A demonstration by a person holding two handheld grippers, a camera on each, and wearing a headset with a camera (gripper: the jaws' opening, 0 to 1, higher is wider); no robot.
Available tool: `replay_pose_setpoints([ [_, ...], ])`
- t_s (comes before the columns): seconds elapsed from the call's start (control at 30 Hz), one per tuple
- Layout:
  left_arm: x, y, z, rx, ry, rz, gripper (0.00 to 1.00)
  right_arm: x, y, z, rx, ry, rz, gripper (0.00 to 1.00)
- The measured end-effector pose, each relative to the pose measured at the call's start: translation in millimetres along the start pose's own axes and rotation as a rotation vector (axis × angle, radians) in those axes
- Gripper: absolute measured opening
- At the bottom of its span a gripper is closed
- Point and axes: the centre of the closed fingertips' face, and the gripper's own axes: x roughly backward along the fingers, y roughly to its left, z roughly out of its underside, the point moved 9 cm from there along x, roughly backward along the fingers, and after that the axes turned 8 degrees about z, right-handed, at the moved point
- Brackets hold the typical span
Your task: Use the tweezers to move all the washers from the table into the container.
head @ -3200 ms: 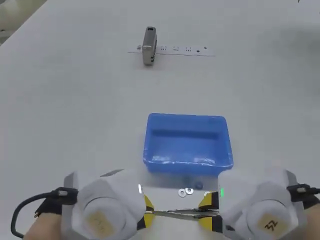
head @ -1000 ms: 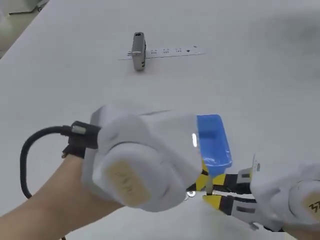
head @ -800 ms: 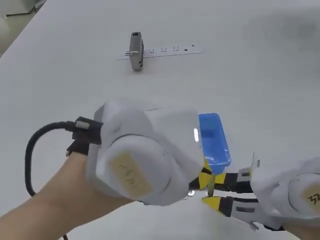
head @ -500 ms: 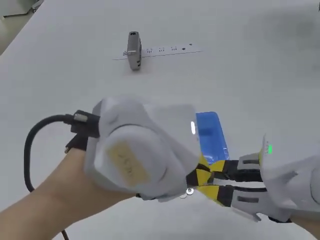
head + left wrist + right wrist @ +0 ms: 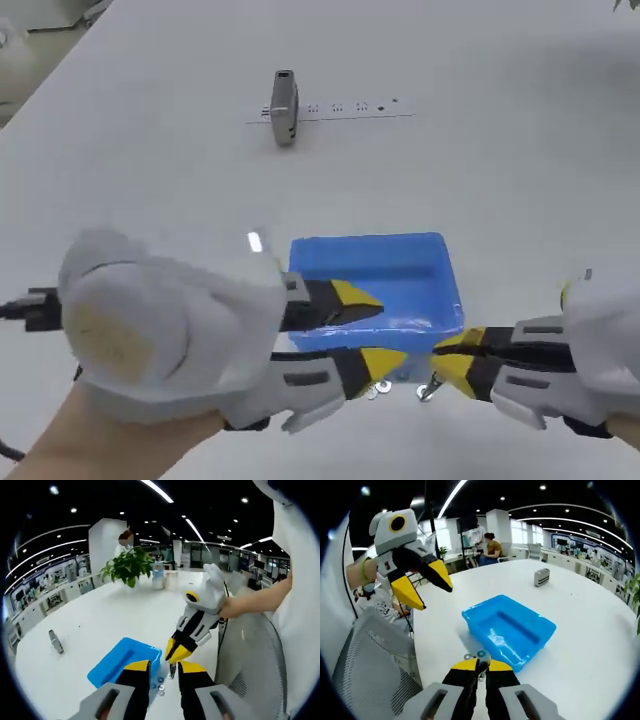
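Observation:
Several small metal washers [image 5: 379, 388] lie on the white table just in front of the blue container [image 5: 372, 268]. My right gripper [image 5: 447, 360] comes in from the right, shut on the tweezers [image 5: 427, 386], whose tips point down beside the washers. My left gripper [image 5: 378, 328] reaches in from the left, open, with nothing between its jaws, in front of the container's near wall. In the right gripper view the tweezers [image 5: 479, 668] stick out toward two washers [image 5: 469, 656] by the container [image 5: 520, 640]. In the left gripper view, the right gripper [image 5: 176, 652] hangs over the washers [image 5: 161, 685].
A white power strip with a grey adapter [image 5: 285, 95] lies far back on the table. A mesh office chair [image 5: 375, 665] stands beside the table edge. More white tables, a potted plant [image 5: 127, 565] and people sit in the room beyond.
My left gripper has drawn back to the left and lower, uncovering the blue container, and its jaws now stand open. The right gripper keeps the tweezers by the washers.

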Motion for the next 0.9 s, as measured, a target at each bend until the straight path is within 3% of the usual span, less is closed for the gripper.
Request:
replay_pose_setpoints([
  [0.1, 14.8, -4.7, 12.6, 0.099, -0.079, -0.084, 0.24, 0.3, 0.5, 2.3, -0.04, -0.033, -0.007, 0.0],
  [0.2, 23.8, -9.6, 24.0, 0.154, -0.117, -0.169, 0.24, 1.2, 5.7, 1.5, 0.006, -0.036, -0.003, 0.0],
  [0.33, 29.7, -21.6, 38.0, 0.234, -0.19, -0.236, 0.28, 6.3, 11.7, -1.7, 0.078, -0.042, 0.002, 0.0],
  [0.63, 24.5, -44.0, 64.3, 0.277, -0.208, -0.319, 0.34, 29.2, 9.5, -28.0, 0.173, -0.054, -0.024, 0.0],
  [0.73, 20.7, -46.8, 65.5, 0.28, -0.23, -0.332, 0.37, 33.8, 3.7, -41.0, 0.191, -0.067, -0.019, 0.0],
  [0.9, 18.8, -44.1, 63.0, 0.228, -0.224, -0.366, 0.42, 31.0, -5.1, -59.9, 0.172, -0.107, -0.012, 0.0],
])
